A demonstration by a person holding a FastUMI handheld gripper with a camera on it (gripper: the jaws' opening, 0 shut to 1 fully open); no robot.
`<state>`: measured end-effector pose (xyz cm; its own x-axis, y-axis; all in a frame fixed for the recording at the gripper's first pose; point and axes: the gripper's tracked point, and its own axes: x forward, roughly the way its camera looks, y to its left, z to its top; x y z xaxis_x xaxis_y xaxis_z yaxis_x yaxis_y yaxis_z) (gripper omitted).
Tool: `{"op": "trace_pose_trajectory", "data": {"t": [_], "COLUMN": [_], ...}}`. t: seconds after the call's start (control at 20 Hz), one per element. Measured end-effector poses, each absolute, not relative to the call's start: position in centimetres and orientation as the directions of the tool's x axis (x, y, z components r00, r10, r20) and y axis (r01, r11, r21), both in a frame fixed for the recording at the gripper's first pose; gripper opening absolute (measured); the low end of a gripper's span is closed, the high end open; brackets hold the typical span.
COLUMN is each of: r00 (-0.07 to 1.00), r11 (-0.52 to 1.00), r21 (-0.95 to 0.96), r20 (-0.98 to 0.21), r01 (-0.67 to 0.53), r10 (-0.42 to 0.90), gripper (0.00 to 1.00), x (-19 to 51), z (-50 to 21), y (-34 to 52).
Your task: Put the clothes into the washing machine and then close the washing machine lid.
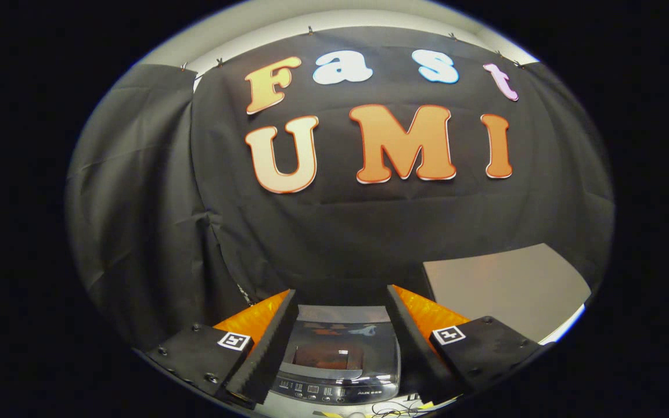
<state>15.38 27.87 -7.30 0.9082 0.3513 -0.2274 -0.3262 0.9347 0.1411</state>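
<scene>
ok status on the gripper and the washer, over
Gripper open, nothing held. Washer seen between the fingers, lid looks down. No clothes in sight. Nothing in the way.

I see the washing machine (337,363), a top-loading unit with a grey body, standing below the black cloth wall, framed between the fingers of my tongs (340,302), which stand spread apart with nothing between them. Its lid (334,348), dark and glossy with a see-through panel, lies flat and closed, catching small light reflections. A control panel (323,392) with small displays and buttons runs along its near edge.
</scene>
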Motion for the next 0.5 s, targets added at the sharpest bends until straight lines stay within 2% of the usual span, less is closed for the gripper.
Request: {"op": "trace_pose_trajectory", "data": {"t": [0.5], "r00": [0.982], "r11": [0.985], "r21": [0.07], "r20": [-0.089], "r01": [-0.159], "r10": [0.165], "gripper": [0.98], "x": [7.5], "z": [0.7], "y": [10.0]}}
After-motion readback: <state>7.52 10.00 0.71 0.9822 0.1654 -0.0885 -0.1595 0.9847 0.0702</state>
